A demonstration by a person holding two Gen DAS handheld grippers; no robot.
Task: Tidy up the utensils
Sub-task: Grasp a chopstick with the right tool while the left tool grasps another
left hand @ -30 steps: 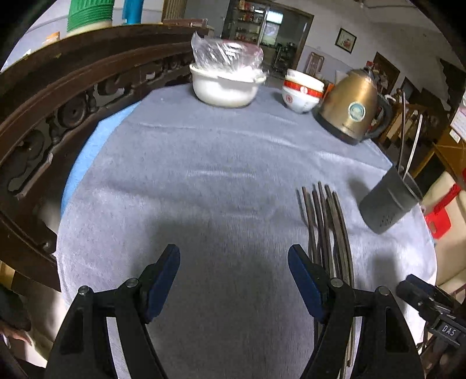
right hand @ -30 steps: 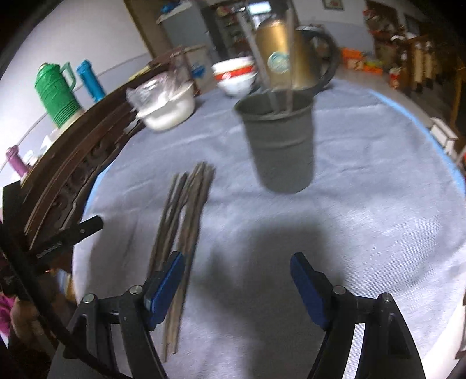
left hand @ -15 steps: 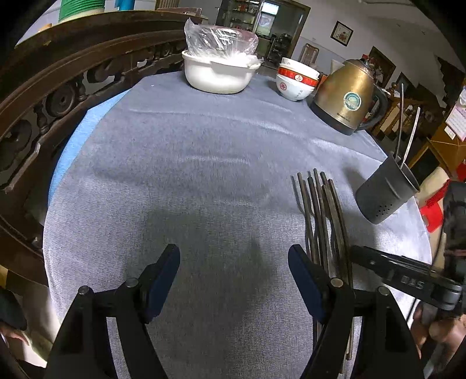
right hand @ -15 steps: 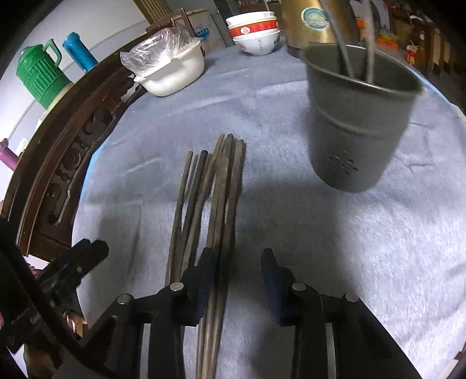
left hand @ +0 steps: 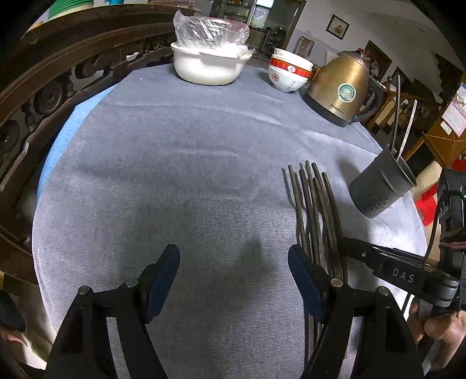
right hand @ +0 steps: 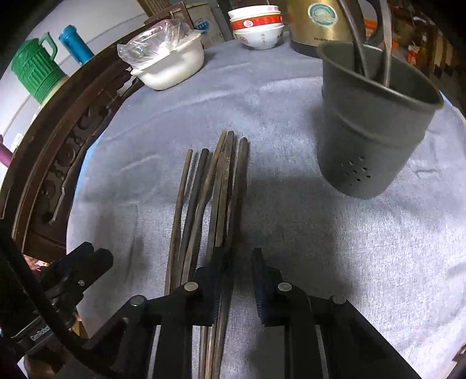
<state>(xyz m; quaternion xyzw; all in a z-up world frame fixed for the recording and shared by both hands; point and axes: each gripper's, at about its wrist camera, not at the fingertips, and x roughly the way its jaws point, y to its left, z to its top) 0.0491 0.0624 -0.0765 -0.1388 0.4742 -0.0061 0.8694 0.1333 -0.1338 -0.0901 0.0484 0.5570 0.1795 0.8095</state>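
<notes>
Dark matt wooden chopsticks (right hand: pixel 215 198) are lying on a soft, napped grey cloth (right hand: pixel 291 247); beside them a matt grey plastic-looking holder (right hand: pixel 372 140) is standing; behind it a glossy brass-toned metal kettle (left hand: pixel 343 87) is gleaming.

1. Home dining room: round worktop (left hand: pixel 180 163) under grey cloth, carved dark-wood chair back (left hand: pixel 58 75) beside it.
2. Tableware: white pot (left hand: pixel 208 65) with plastic bag, stacked red-and-white bowls (left hand: pixel 288 73), brass electric kettle (left hand: pixel 340 87).
3. Background: framed picture (left hand: pixel 337 26), wooden furniture, green thermos jug (right hand: pixel 35 73).
</notes>
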